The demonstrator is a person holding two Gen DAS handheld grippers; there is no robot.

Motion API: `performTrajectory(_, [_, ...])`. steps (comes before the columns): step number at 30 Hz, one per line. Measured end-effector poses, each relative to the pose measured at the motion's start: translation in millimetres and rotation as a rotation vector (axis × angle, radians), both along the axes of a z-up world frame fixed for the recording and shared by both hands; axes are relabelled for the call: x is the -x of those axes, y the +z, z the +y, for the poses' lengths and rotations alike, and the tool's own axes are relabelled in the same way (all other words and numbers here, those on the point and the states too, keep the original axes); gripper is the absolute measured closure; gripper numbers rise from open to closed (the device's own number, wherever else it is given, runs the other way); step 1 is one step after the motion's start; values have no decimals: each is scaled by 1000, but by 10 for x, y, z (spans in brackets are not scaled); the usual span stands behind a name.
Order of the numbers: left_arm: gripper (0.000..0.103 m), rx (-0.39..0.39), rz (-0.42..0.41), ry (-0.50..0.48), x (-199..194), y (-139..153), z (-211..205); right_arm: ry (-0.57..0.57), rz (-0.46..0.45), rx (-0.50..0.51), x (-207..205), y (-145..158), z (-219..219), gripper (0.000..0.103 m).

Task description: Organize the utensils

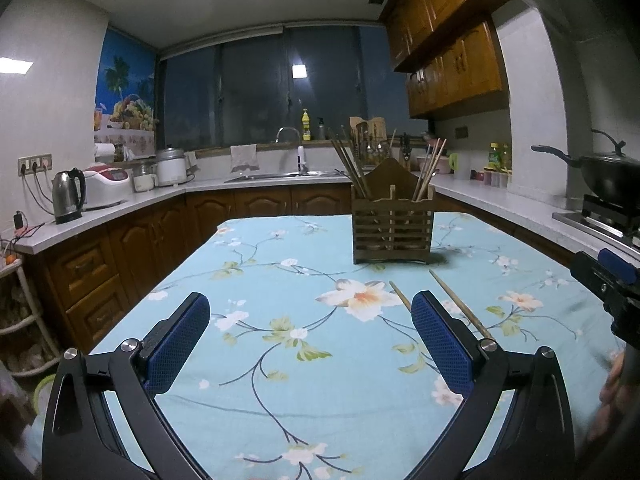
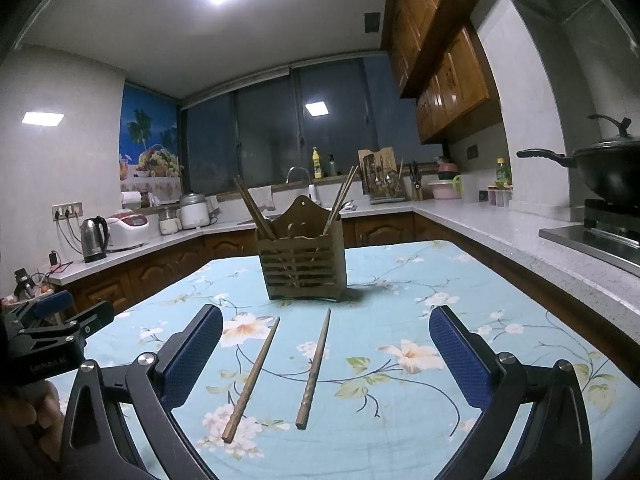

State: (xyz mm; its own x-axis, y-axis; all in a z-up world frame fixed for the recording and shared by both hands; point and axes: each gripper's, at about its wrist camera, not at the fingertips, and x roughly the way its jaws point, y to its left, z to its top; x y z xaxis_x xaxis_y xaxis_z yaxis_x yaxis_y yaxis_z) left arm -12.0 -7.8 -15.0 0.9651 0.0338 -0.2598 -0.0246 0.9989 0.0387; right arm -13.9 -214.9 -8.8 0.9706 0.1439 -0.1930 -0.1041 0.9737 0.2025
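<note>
Chopsticks are the job: 2 loose brown wooden ones lie on the bench under its pale-blue floral tablecloth (image 2: pixel 400 292), low in the centre of the right wrist view. Going from largest down, the slatted brown wooden utensil holder (image 2: pixel 302 266) stands upright in the middle of the frame, with more chopsticks leaning out of its left and right compartments. Just in front of it the left loose chopstick (image 2: pixel 252 380) and the right carved-handled chopstick (image 2: pixel 314 368) lie apart, tips toward the holder.

Both look light, stiff and thin, likely to roll or pivot on the cloth if pinched near an end; a grip around mid-length seems safest, 1 at a time.

Right gripper (image 2: pixel 326 324) has its blue-padded fingers wide, flanking both sticks and holding nothing. Left gripper (image 1: pixel 310 312) is likewise spread wide and empty.
</note>
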Motion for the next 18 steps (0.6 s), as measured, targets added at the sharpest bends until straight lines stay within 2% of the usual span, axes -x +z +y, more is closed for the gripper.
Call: performTrajectory(18, [0, 9, 13, -10, -26, -7, 2, -2, 5, 3, -14, -3, 2, 0])
